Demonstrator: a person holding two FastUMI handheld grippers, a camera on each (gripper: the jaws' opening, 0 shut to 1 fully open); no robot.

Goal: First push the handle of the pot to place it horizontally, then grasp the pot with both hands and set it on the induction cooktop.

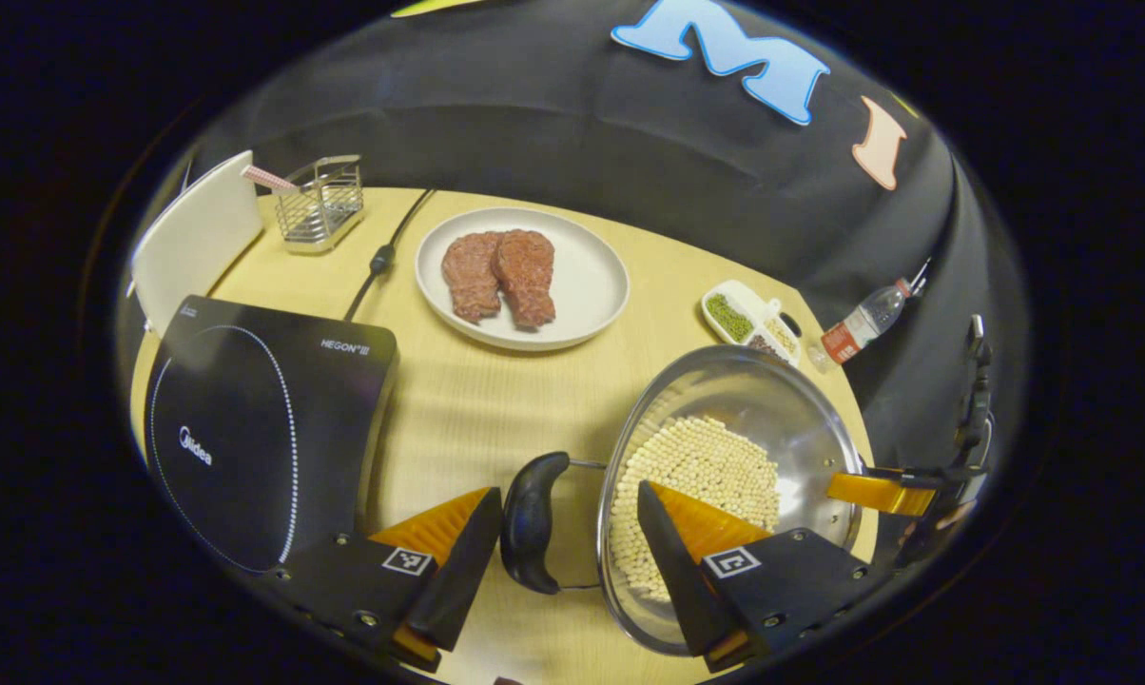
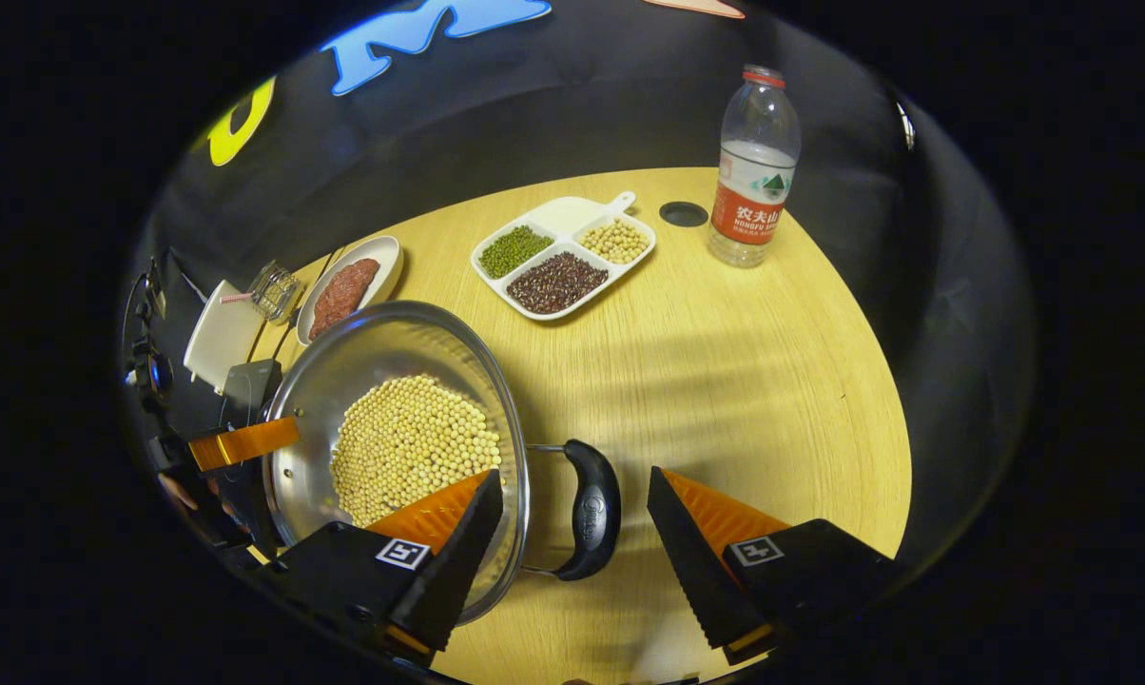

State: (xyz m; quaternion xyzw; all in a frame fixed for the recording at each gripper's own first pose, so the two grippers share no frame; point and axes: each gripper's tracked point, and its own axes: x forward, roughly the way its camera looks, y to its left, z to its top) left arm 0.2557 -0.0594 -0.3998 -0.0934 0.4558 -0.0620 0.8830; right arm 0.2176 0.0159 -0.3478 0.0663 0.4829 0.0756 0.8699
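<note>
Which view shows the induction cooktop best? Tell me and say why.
The left gripper view: the induction cooktop lies near and almost whole at the table's left, its ring marking plain. In the right gripper view only a small dark corner of it peeks out behind the pot.

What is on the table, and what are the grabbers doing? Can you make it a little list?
pot: steel pot full of pale beans
handles: one black handle on each side
left hand-held gripper: open, fingers astride one handle
right hand-held gripper: open, fingers astride the other handle
cooktop: black induction cooktop, nothing on it
other: plate of meat, divided bean dish, water bottle
</note>
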